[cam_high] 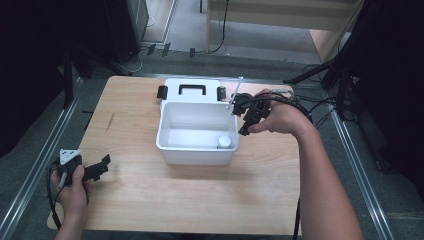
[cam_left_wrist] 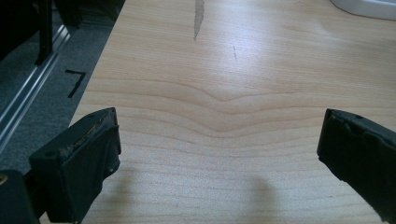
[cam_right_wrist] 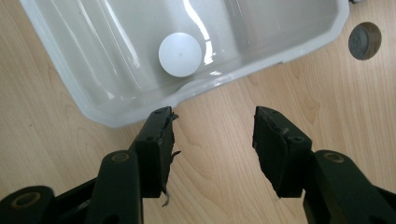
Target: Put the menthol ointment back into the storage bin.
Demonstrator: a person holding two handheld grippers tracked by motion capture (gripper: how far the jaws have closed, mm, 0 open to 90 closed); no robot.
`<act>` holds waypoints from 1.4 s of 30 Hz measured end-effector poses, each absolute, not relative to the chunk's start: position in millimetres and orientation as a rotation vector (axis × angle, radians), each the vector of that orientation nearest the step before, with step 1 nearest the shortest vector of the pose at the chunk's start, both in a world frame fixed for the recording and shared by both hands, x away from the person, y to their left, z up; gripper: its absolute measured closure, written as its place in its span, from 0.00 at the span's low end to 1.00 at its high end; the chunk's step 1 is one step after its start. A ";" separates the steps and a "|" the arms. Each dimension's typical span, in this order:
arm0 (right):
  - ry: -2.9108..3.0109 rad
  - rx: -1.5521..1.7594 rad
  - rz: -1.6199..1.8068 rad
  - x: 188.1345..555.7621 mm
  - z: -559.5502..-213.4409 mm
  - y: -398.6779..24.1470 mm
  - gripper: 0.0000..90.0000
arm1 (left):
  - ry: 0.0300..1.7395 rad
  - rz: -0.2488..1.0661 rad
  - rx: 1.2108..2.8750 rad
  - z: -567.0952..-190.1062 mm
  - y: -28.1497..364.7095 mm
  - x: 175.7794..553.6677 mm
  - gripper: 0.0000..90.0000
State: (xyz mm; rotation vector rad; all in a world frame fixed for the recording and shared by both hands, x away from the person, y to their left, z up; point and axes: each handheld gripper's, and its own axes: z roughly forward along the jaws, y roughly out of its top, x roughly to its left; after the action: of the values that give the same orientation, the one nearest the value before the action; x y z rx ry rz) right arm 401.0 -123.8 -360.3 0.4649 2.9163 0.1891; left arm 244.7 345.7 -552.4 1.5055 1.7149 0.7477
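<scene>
A white plastic bin (cam_high: 197,150) stands in the middle of the wooden table, with its lid (cam_high: 192,90) lying flat behind it. Inside the bin, near its right front corner, sits a small white round container (cam_high: 224,142), also seen from above in the right gripper view as a white round container (cam_right_wrist: 180,54). My right gripper (cam_high: 245,125) hovers just right of the bin (cam_right_wrist: 116,112), open, nothing between its jaws. My left gripper (cam_high: 102,167) rests at the table's front left, open over bare wood (cam_left_wrist: 219,140).
A thin white rod (cam_high: 235,97) slants above the bin's right rear corner. A round dark hole (cam_right_wrist: 364,41) marks the tabletop near the bin. Black stands and cables surround the table, and metal rails (cam_high: 37,165) run along both sides.
</scene>
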 end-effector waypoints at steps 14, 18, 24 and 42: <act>2.890 0.610 0.268 391.2 -372.3 -159.0 0.46 | 1.713 0.748 1.495 -552.6 345.6 244.7 0.00; 2.865 0.670 0.300 386.5 -376.7 -171.3 0.43 | 1.712 0.750 1.499 -552.6 345.5 244.6 0.00; 2.820 0.740 0.377 379.5 -383.1 -185.6 0.36 | 1.712 0.748 1.496 -552.6 345.7 244.5 0.00; 2.462 1.091 0.744 349.1 -422.1 -241.4 0.15 | 1.712 0.750 1.500 -552.6 345.4 244.6 0.00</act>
State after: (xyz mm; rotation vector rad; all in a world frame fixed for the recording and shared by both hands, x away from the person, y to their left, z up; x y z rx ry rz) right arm 349.1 -241.4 -422.1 1.0914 2.4620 0.7442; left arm 244.6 345.4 -552.6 1.5004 1.7116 0.7501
